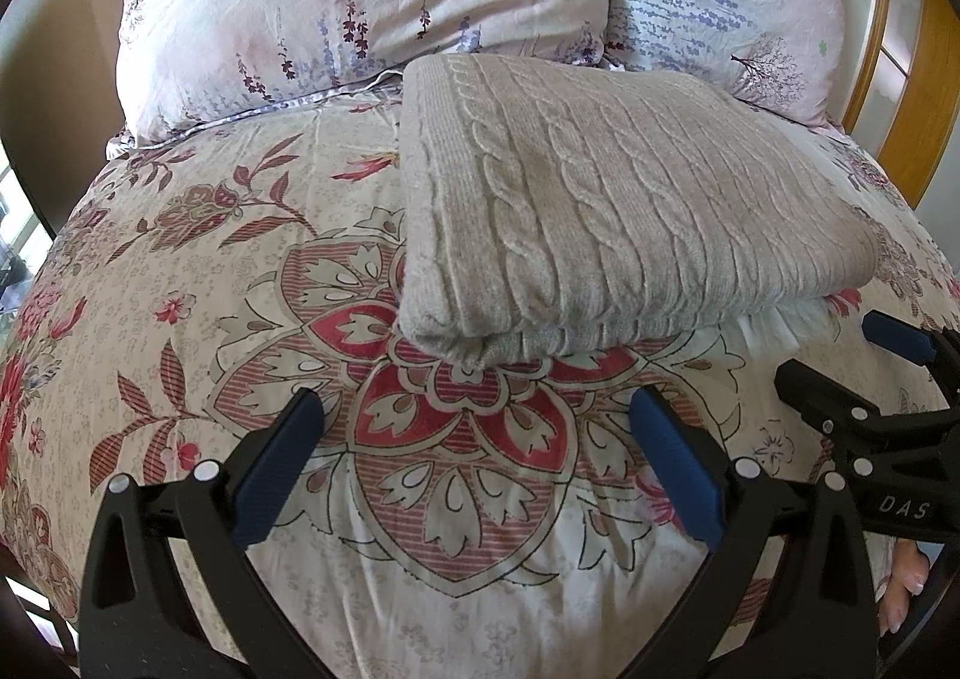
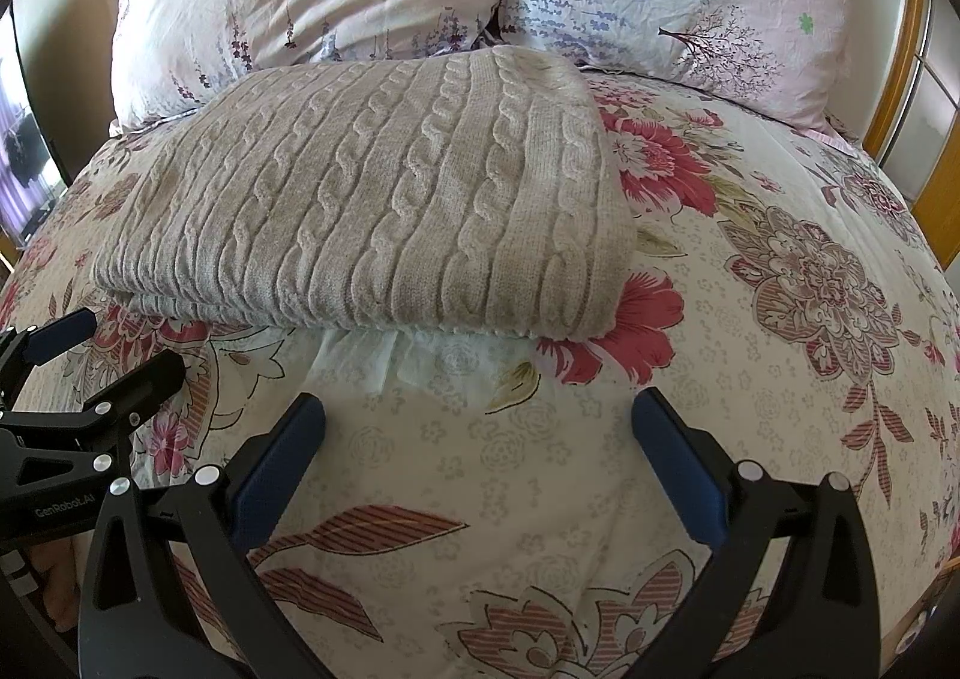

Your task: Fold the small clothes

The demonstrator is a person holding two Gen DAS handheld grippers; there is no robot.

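Left tongs [image 1: 474,415]: released, blue-padded fingers [image 1: 273,469] spread wide, nothing between them. They hover just above the floral duvet [image 1: 180,271], over a red-and-white medallion print, near the near edge of the folded knit. No contact with the knit.

Right tongs [image 2: 477,415]: likewise released, fingers [image 2: 678,469] wide apart and empty, hovering over a pale stretch of the duvet [image 2: 750,379], just short of the knit's near edge. In the left wrist view the right tongs [image 1: 840,361] show at the right border, also spread; in the right wrist view the left tongs [image 2: 102,343] show at the left border. The two tools sit side by side, close but apart. A fingertip of the person's hand [image 1: 903,589] is visible at the lower right of the left wrist view.

Cable-knit sweater [image 1: 600,211], pale grey-beige: lies folded into a compact, roughly rectangular stack on the duvet, cable ribs running near to far. Layers visible along its near edge [image 2: 300,313]. A bit of white fabric [image 2: 372,355] pokes out from under that near edge; cannot tell what it is.

Far side: two floral pillows [image 1: 336,1] [image 1: 732,1] side by side, the sweater's far edge just against them. Wooden bed frame [image 1: 918,79] at far right.
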